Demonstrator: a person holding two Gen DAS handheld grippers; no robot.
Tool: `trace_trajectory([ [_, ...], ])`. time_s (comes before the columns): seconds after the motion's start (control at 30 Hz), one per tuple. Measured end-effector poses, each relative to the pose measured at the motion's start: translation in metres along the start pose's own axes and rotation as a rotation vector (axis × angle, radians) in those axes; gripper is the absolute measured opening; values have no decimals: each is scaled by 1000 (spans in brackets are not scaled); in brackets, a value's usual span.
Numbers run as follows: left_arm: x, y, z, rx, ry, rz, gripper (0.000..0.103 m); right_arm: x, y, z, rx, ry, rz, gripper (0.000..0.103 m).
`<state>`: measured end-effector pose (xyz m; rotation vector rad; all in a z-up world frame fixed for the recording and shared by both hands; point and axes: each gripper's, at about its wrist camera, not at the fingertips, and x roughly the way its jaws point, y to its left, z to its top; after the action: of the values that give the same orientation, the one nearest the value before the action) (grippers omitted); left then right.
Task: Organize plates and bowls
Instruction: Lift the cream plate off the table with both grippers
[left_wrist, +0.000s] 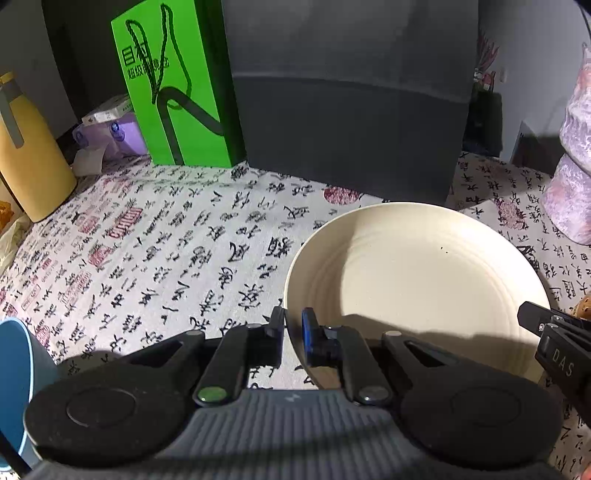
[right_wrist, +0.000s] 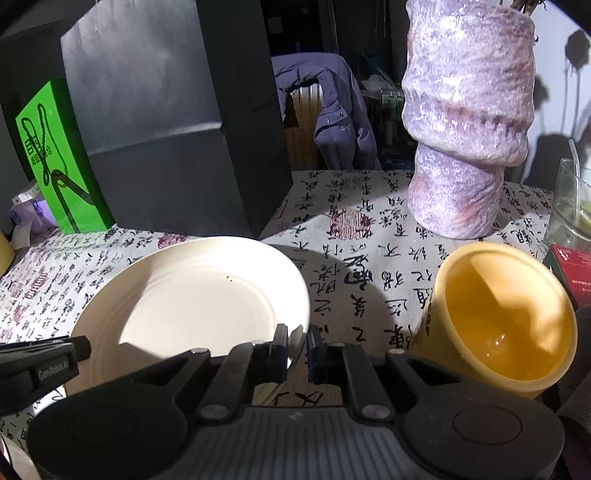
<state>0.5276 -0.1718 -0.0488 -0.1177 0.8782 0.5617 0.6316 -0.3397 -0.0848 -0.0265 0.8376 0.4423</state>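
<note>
Pinching the near rim of the cream plate (left_wrist: 413, 273) from both sides: left gripper (left_wrist: 293, 332) clamping its left edge, right gripper (right_wrist: 298, 345) clamping its right edge. Sitting on the calligraphy tablecloth (left_wrist: 166, 236), in front of the black bag (left_wrist: 351, 110). Standing just right of it, 1 yellow cup (right_wrist: 506, 314).

Calligraphy-print tablecloth (right_wrist: 369, 236), black bag (right_wrist: 166, 147) behind, purple jacket (right_wrist: 332, 110) on chair, hard sunlight w/ shadows

Left hand-held gripper (left_wrist: 293, 328) and right hand-held gripper (right_wrist: 298, 343) both tilted downward, jaws clamped nearly together
</note>
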Motion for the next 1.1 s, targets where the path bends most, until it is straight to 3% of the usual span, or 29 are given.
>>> trace_trajectory([
  [1.1,-44,38,6,26,-92,-81,11,-44,23,1,-30,-129,14,10],
])
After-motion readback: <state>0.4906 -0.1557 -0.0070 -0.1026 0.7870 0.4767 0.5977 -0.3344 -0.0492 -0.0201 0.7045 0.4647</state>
